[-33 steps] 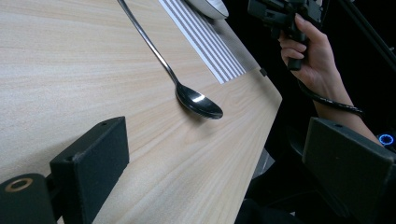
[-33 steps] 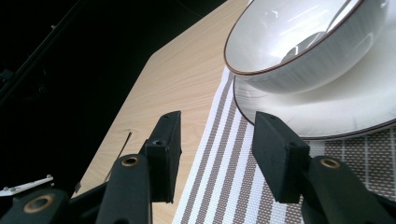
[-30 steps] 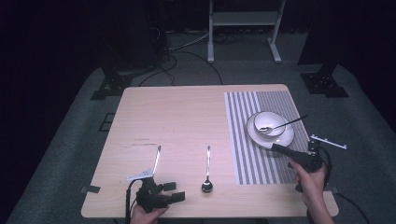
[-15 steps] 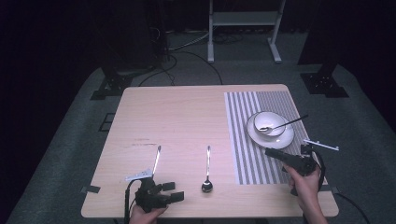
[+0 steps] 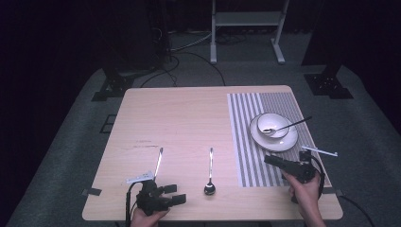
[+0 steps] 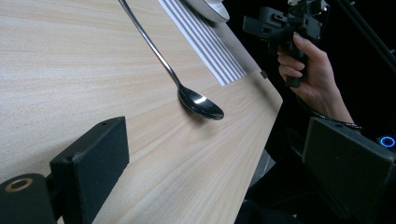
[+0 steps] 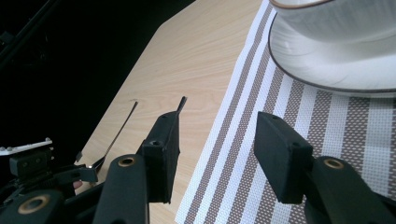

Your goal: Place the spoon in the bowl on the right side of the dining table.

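A steel spoon [image 5: 210, 172] lies on the bare wood near the front edge, its bowl toward me; it also lies ahead of the left gripper's jaws as spoon [image 6: 187, 88]. A second slim utensil [image 5: 158, 163] lies to its left. On the striped placemat [image 5: 246, 142] stands a white plate [image 5: 283, 141] with a bowl [image 5: 272, 124] and a dark-handled spoon [image 5: 288, 125] in it. My left gripper [image 5: 177, 194] [image 6: 219, 163] rests open at the front edge, holding nothing. My right gripper [image 5: 270, 161] [image 7: 219, 154] hovers open over the placemat, just short of the plate [image 7: 327, 60].
The table [image 5: 189, 113] drops off at its front edge close to both hands. In the left gripper view, the hand holding the right gripper [image 6: 285, 28] is beyond the table corner. A metal stand [image 5: 246, 19] and cables are on the floor behind.
My right gripper has drawn back a little from the plate, toward the front edge and slightly left. The left gripper and the utensils have stayed put.
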### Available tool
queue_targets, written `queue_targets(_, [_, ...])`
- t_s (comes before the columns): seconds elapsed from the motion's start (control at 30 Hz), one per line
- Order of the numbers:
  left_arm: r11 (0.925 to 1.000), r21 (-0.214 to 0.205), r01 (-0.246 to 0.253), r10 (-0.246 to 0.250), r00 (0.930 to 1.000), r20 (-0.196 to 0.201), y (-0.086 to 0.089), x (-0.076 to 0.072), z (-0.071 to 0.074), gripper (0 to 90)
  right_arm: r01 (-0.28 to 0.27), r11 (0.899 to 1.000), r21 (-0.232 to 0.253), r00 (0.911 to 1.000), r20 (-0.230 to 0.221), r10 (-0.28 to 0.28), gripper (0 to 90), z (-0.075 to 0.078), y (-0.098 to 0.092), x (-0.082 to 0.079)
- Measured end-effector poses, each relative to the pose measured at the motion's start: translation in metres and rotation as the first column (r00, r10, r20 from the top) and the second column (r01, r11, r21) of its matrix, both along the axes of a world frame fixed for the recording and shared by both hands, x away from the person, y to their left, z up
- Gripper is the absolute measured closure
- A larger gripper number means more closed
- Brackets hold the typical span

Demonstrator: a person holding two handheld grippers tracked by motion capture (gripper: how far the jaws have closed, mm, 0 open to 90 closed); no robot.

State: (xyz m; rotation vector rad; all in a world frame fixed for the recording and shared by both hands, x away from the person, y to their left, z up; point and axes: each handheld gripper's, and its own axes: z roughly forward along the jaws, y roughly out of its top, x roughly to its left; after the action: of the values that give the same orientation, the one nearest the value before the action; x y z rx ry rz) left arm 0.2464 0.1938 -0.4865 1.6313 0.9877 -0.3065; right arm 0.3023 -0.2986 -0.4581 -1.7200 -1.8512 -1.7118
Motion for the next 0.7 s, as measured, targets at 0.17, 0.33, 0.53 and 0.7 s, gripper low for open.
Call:
queue_targets(0.17, [1.0, -0.003, -0.005, 0.005, 1.0, -0.002, 0.001, 0.0, 0.0, 5.7, -0.012, 1.0, 0.005, 0.9999, 0.002, 0.012, 49.1, -0.003, 0.004, -0.003])
queue_targets(0.33, [1.0, -0.004, -0.007, 0.007, 1.0, -0.001, 0.001, 0.0, 0.0, 5.7, -0.021, 1.0, 0.006, 0.9998, 0.005, 0.021, 48.9, -0.004, 0.008, -0.005])
queue_targets(0.53, [1.0, -0.006, -0.008, 0.008, 1.0, 0.002, 0.001, -0.001, 0.001, 5.7, -0.026, 1.0, -0.002, 0.9996, 0.013, 0.026, 48.6, -0.005, 0.011, -0.009])
queue_targets(0.7, [0.9999, -0.007, -0.009, 0.009, 1.0, 0.001, 0.002, -0.001, 0.001, 5.7, -0.023, 1.0, -0.005, 0.9994, 0.025, 0.023, 48.2, -0.007, 0.012, -0.013])
